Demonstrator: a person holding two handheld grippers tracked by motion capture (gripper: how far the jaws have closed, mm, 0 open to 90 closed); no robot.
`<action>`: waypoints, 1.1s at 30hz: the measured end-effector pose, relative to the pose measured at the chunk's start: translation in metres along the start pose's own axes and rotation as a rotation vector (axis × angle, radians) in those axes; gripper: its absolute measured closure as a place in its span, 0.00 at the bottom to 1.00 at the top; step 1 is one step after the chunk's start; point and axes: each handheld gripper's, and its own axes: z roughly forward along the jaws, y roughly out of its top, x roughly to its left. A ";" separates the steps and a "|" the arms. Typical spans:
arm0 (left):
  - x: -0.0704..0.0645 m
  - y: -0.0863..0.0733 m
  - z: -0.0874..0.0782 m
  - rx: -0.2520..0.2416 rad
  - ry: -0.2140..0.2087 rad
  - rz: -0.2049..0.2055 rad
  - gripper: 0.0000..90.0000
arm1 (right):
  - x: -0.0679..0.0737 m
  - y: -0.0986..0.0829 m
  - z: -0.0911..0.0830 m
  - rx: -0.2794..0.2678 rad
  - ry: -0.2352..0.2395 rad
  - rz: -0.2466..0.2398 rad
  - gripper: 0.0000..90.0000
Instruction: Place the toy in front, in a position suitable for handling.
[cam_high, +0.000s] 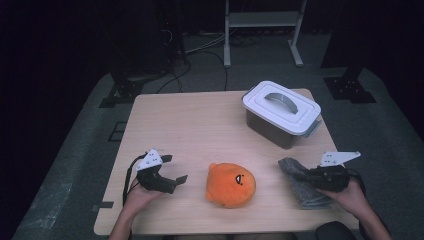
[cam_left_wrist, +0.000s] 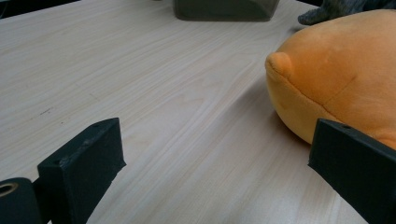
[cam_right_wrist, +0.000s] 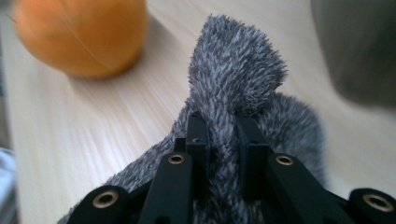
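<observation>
So the right gripper (cam_right_wrist: 223, 135) is clamped on the fuzzy grey cloth (cam_right_wrist: 238, 70). Left gripper (cam_high: 170, 170) sits wide apart beside the orange plush toy (cam_high: 231, 184).

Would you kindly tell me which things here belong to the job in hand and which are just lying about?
In the job:
grey fuzzy cloth, pinched in the right claw
orange plush toy, beside the open left claw

Lying about:
lidded storage box

Left gripper (cam_high: 173, 169) low over table, jaws spread wide; right gripper (cam_high: 300, 175) jaws clamped tight.
</observation>
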 end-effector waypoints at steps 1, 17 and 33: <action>0.000 0.000 0.000 -0.001 -0.001 0.003 0.03 | 0.003 0.007 -0.001 -0.010 0.010 -0.011 0.86; -0.004 0.002 0.000 -0.021 -0.059 0.016 0.03 | 0.052 0.093 0.040 -0.100 0.205 -0.198 0.85; -0.037 0.029 0.026 -0.003 -0.261 0.142 0.03 | 0.068 0.093 0.087 -0.085 0.293 -0.218 0.85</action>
